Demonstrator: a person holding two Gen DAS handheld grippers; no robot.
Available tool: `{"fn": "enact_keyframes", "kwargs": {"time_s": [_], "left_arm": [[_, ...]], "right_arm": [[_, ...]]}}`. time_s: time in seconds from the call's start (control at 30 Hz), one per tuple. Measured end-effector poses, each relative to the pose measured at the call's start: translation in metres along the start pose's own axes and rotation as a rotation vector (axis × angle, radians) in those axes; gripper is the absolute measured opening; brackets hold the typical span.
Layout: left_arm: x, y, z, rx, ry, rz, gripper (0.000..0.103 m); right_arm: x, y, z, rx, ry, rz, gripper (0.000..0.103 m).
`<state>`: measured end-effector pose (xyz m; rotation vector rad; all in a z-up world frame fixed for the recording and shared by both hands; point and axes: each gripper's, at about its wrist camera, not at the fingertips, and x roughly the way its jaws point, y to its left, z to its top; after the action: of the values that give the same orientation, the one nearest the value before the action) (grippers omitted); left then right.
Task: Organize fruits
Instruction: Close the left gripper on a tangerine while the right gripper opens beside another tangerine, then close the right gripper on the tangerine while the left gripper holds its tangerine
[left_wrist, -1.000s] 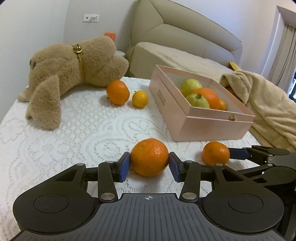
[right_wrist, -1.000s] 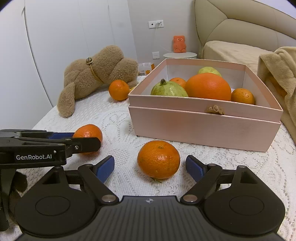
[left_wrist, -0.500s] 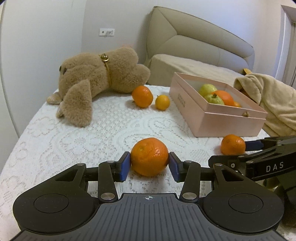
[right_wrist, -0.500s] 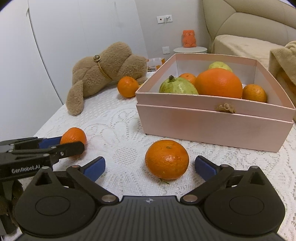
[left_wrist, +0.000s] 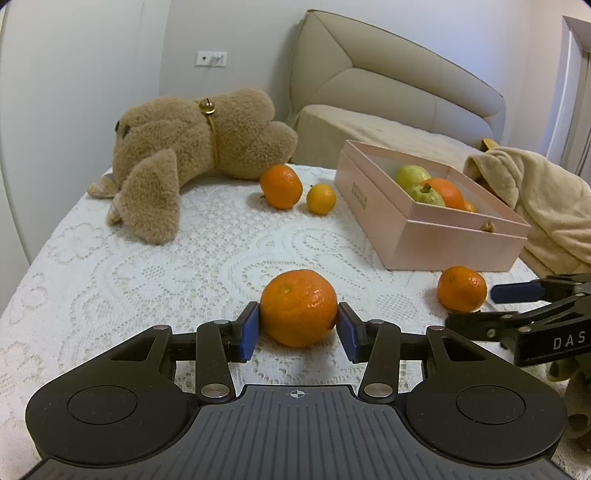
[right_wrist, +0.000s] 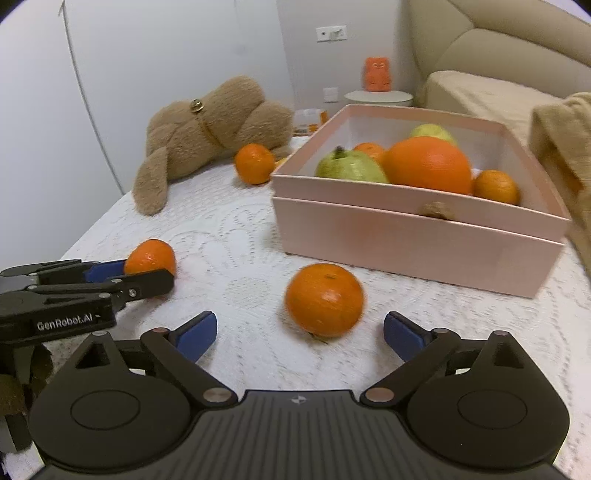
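Observation:
My left gripper (left_wrist: 298, 328) is shut on a mandarin (left_wrist: 298, 308), both blue pads against its sides, just above the white lace cloth. It also shows in the right wrist view (right_wrist: 150, 256), held by the left gripper (right_wrist: 122, 273). My right gripper (right_wrist: 300, 330) is open, its pads wide on either side of a second mandarin (right_wrist: 324, 299) that lies on the cloth; this one also shows in the left wrist view (left_wrist: 461, 288). The pink box (right_wrist: 417, 240) behind holds a large orange (right_wrist: 428, 164), guavas and small mandarins.
A brown plush dog (left_wrist: 192, 147) lies at the back left. An orange (left_wrist: 280, 186) and a small yellow citrus (left_wrist: 320, 199) sit beside the box (left_wrist: 436, 236). A beige blanket (left_wrist: 546, 206) lies right of the box, a sofa behind.
My left gripper has pulled back and lifted slightly with its mandarin. My right gripper has backed off and opened wider; the second mandarin now sits further ahead of the pads.

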<state>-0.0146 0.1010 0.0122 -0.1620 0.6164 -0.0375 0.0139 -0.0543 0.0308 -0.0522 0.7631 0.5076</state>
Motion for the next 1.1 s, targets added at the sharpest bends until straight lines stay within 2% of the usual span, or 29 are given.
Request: {"fn": "enact_keyframes", "kwargs": {"time_s": [0.17,0.33,0.4,0.47,0.53,0.7,0.83,0.93,1.1], "left_arm": [[0.002,0.001,-0.001,0.003,0.006,-0.003,0.05],[0.002,0.0,-0.001,0.007,0.009,-0.002,0.05],[0.002,0.0,-0.001,0.009,0.009,0.0,0.05],[0.003,0.0,-0.001,0.012,0.009,0.0,0.05],[0.003,0.0,-0.001,0.016,0.01,0.002,0.05],[0.003,-0.001,-0.001,0.02,0.01,0.003,0.051],[0.003,-0.002,-0.001,0.024,0.011,0.005,0.051],[0.003,-0.004,-0.001,0.037,0.014,0.012,0.052],[0.004,-0.007,-0.001,0.055,0.017,0.019,0.051]], "right_arm": [[-0.008,-0.013,-0.003,-0.023,-0.024,-0.134,0.098],[-0.015,-0.025,-0.005,0.013,-0.041,-0.164,0.098],[-0.019,-0.025,-0.006,0.025,-0.046,-0.146,0.098],[-0.02,-0.024,-0.005,0.037,-0.046,-0.077,0.098],[-0.021,-0.021,-0.001,0.052,-0.056,-0.045,0.097],[-0.007,-0.012,0.016,0.081,-0.073,-0.039,0.089],[0.009,-0.004,0.016,0.057,-0.058,-0.065,0.082],[0.017,0.0,0.008,0.023,-0.04,-0.084,0.079],[0.017,-0.002,0.009,0.025,-0.035,-0.063,0.079]]}}
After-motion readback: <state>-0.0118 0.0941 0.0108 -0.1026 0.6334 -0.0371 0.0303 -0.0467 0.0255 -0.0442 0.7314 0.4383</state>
